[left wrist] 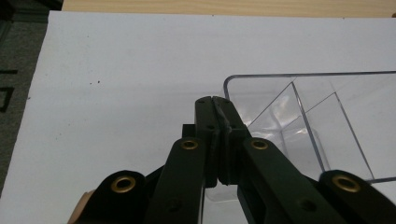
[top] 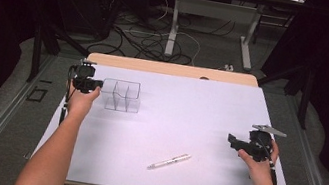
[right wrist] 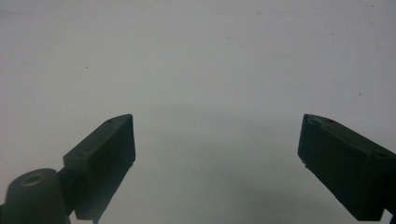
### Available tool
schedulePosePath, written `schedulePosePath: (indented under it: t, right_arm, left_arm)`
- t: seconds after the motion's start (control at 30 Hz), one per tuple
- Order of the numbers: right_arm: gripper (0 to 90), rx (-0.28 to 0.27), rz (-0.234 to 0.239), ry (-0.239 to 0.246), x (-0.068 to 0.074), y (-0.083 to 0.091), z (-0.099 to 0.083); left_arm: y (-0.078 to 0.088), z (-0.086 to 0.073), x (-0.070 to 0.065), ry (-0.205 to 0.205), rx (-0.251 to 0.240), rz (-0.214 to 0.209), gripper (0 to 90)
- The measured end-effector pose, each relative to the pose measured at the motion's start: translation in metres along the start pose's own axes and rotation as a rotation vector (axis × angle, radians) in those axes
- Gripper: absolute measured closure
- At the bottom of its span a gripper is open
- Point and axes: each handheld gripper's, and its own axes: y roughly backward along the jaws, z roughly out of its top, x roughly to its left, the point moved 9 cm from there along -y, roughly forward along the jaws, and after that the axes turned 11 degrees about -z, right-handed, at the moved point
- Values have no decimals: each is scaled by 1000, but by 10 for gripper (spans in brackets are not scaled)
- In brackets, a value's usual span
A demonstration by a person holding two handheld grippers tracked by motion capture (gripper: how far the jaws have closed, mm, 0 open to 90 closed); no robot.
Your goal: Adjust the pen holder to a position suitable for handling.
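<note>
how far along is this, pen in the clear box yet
Not yet. Done: the left tool is shut on the clear divided box's left wall. In hand: it holds the box. Left: the pen lies on the white table, untouched; the right tool is open, apart from it.

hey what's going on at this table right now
A person works with a gripper in each hand. The left gripper is shut on the end wall of a clear divided box at the table's far left. The right gripper is open at the right. A pen lies untouched near the front.
</note>
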Motion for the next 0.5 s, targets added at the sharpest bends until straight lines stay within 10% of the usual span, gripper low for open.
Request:
schedulePosePath:
  t: [0.5]
  right_arm:
    - [111,1,10,5,2,0,0]
  left_arm:
    - [-1,-2,0,4,-5,3,897]
